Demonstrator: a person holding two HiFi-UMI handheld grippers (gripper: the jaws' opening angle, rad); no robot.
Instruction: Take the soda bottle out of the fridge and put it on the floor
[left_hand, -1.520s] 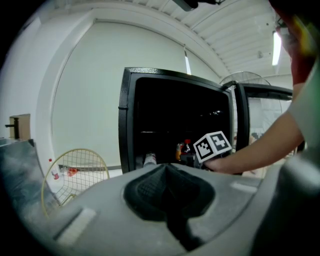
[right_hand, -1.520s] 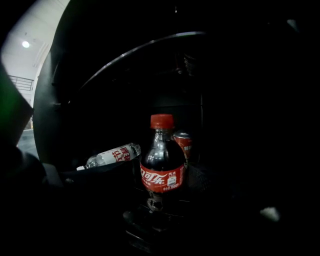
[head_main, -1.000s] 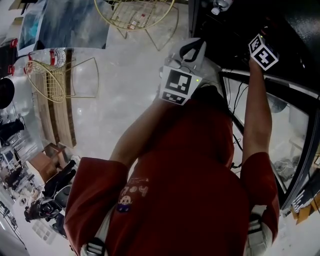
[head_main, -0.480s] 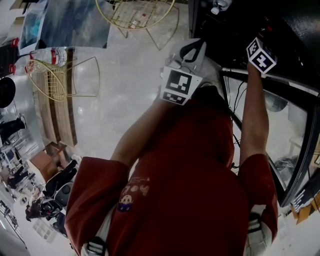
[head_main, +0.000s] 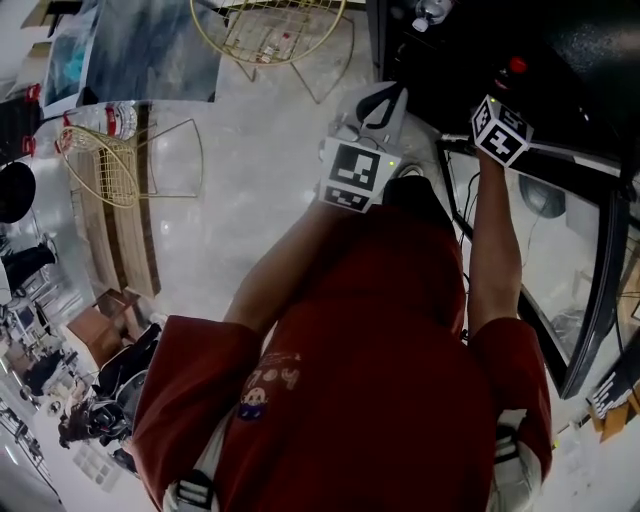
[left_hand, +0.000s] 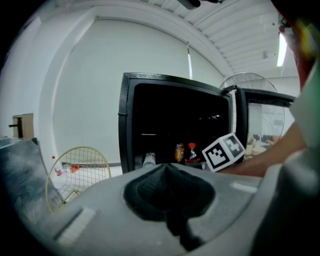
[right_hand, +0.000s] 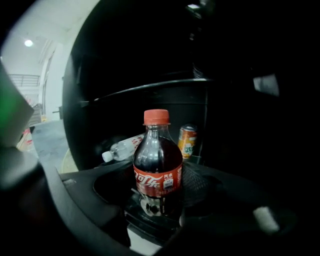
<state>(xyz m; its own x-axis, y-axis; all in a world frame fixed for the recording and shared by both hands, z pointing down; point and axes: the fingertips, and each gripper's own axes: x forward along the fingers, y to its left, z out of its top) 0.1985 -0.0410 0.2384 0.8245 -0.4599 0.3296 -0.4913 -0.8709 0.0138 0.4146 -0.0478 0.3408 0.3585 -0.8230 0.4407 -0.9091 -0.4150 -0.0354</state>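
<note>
Reaching into the open fridge (left_hand: 127, 125), the right gripper (right_hand: 157, 189) has its jaws spread wide to either side of the soda bottle (right_hand: 157, 165), which stands upright on the fridge's lower shelf with its red cap on. The pads look to stand a little off its sides, so I judge the grip is not yet made. The left gripper (left_hand: 167, 189) hangs outside the fridge, nearer the person, with its jaws pressed together on nothing. Only the approach is done. Closing on the bottle, drawing it out and setting it on the floor (head_main: 260, 170) are all left. Behind the bottle an orange can (right_hand: 187, 141) stands to the right, and a clear water bottle (right_hand: 122, 147) lies on its side to the left. The fridge's inside is very dark, so the far wall and the upper shelf are hard to make out. The bottle's foot is hidden behind the gripper's body. In the head view only its red cap shows, and the person's red shirt covers the nearest floor.
</note>
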